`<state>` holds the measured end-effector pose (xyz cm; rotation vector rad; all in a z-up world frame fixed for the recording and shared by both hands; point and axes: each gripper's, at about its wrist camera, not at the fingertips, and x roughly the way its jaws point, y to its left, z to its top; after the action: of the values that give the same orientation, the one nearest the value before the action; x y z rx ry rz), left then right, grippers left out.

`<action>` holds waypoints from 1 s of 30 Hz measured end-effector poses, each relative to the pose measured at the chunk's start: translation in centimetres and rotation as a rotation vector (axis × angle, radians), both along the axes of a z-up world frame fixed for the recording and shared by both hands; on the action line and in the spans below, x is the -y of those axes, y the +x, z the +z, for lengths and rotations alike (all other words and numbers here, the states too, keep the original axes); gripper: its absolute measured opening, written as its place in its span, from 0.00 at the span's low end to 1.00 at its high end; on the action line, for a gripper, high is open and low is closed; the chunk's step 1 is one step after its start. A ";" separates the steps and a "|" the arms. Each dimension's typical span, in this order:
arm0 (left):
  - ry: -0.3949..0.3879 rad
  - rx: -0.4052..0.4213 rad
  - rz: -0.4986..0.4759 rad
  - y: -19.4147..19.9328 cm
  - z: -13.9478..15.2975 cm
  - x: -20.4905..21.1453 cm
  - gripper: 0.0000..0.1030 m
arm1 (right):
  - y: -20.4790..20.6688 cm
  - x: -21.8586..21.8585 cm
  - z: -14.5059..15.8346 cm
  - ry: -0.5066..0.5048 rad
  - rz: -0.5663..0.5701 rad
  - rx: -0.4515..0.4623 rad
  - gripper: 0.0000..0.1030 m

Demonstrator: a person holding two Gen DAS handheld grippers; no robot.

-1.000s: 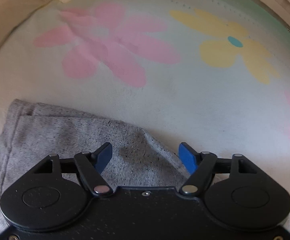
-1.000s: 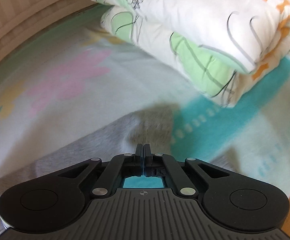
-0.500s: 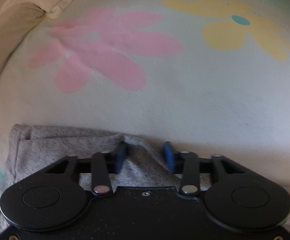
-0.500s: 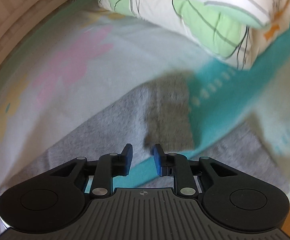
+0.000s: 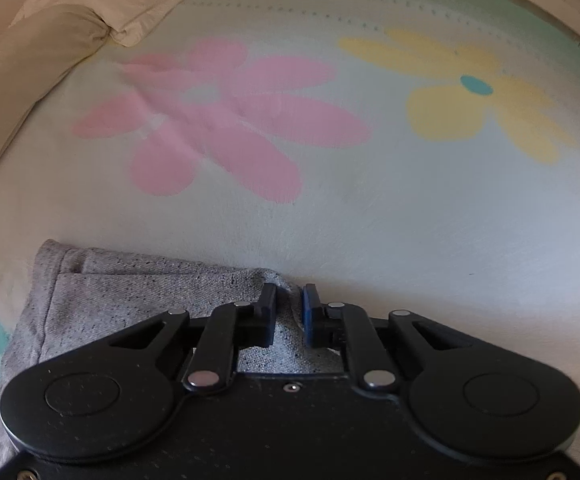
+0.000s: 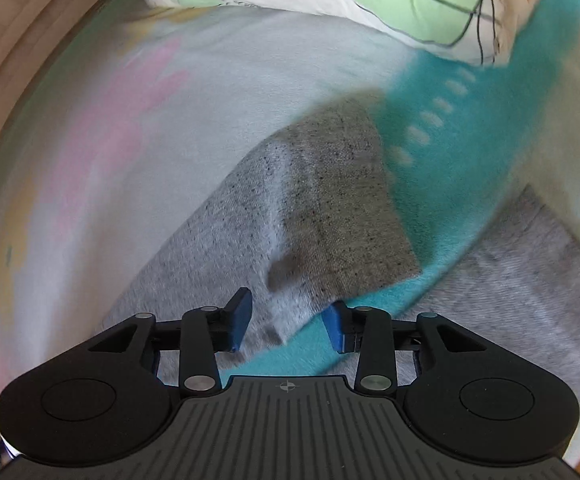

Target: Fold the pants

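You have no readable words, brands or numbers in either view; only a small crosshair mark sits on the right hand-held gripper (image 6: 285,322) body, lower centre.

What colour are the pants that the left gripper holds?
The pants are heather grey with dark flecks, clearest in the left wrist view, pinched by the left gripper.

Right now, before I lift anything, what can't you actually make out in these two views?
- Left wrist view: how much cloth sits between the left gripper fingers; its black body hides the pants beneath.
- Right wrist view: motion blur smears the pants leg, so edges and layers are unclear.
- Right wrist view: the right gripper body cuts off the second leg.
- Waistband: in neither view.
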<state>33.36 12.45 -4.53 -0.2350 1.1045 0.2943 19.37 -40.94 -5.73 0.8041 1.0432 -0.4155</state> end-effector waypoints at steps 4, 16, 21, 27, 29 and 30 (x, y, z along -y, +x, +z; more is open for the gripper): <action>-0.043 0.055 0.002 -2.0 2.3 -0.4 0.15 | 0.5 -0.9 2.5 -0.064 0.045 0.074 0.03; -0.050 0.257 -0.041 -12.7 11.0 -1.0 0.15 | -4.5 -4.0 15.1 -0.267 0.136 0.295 0.03; -0.055 0.325 -0.053 -20.6 12.2 -1.7 0.14 | -8.8 -3.1 13.1 -0.295 0.129 0.220 0.03; -0.048 0.291 -0.070 -26.9 9.7 -1.5 0.14 | -12.0 -2.6 10.9 -0.313 0.154 0.117 0.03; -0.054 0.255 -0.077 -28.0 8.1 -1.2 0.14 | -13.3 -2.7 10.6 -0.307 0.159 0.096 0.03; -0.070 0.232 -0.072 -28.5 7.2 -1.2 0.13 | -13.6 -2.8 10.6 -0.306 0.161 0.090 0.03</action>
<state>4.90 13.63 2.71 -0.2839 0.8924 0.1597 5.76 -38.16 4.82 0.4583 0.9256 -0.3863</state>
